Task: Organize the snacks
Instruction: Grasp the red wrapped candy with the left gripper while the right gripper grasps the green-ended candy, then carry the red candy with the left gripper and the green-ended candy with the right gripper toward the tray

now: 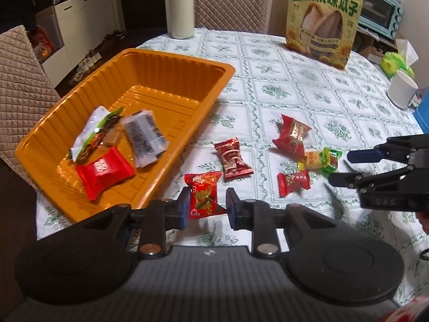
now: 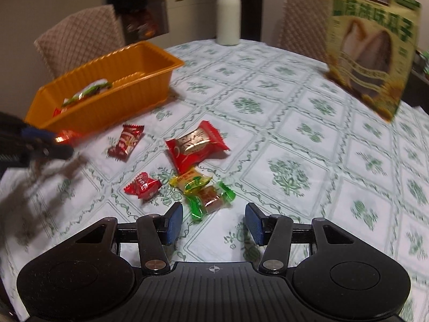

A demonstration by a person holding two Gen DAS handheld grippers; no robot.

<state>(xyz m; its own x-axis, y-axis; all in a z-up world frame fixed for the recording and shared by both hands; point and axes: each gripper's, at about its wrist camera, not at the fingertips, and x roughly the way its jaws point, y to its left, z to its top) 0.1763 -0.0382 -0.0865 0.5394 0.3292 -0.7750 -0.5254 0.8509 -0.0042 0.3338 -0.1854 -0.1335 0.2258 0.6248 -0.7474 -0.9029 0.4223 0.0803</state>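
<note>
Five wrapped sweets are loose on the tablecloth [image 1: 281, 86], and one more, a red candy with a gold print [image 1: 204, 195], is pinched between the pads of the left gripper [image 1: 206, 206], lifted just off the cloth beside the orange tray [image 1: 171, 61]. The right gripper [image 2: 214, 221] hangs with its jaws spread and nothing in them, right over a green-ended candy [image 2: 210, 200] that touches a yellow one [image 2: 187, 181]. Near those sit a small red candy [image 2: 143, 185], a big red packet [image 2: 195, 145] and a dark red one [image 2: 126, 142]. The tray already holds a few packets. Further back stand a sunflower seed bag [image 1: 323, 21] and a white bottle [image 1: 181, 8].
</note>
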